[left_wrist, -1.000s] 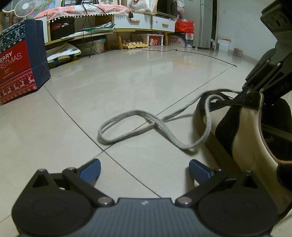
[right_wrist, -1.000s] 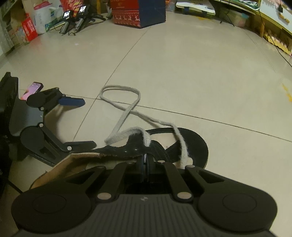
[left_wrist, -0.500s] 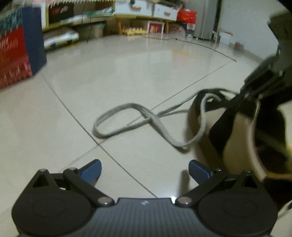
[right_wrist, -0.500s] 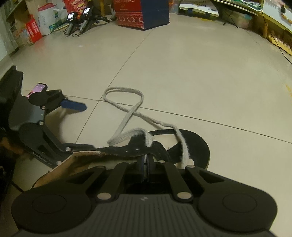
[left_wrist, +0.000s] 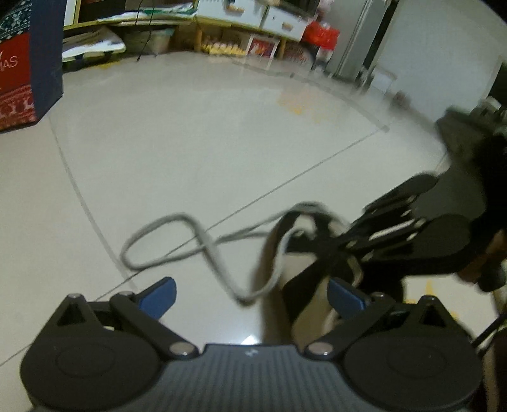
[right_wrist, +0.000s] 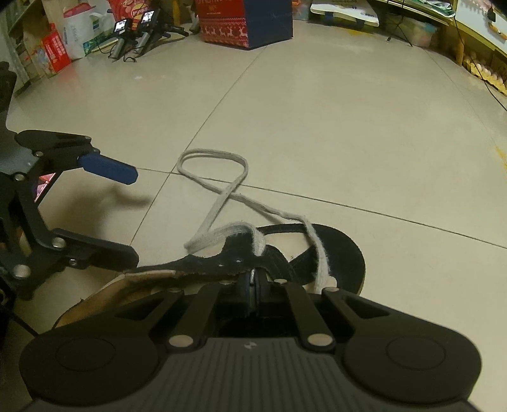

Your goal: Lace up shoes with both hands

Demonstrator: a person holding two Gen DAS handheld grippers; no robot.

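One shoe on floor; lace threaded, trailing loose.

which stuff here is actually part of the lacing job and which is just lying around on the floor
Part of the job:
shoe
grey lace
right tool, shut at the shoe's eyelet strip
left tool, open and empty

Just lying about:
Christmas gift bag
two spare handheld units
red carton
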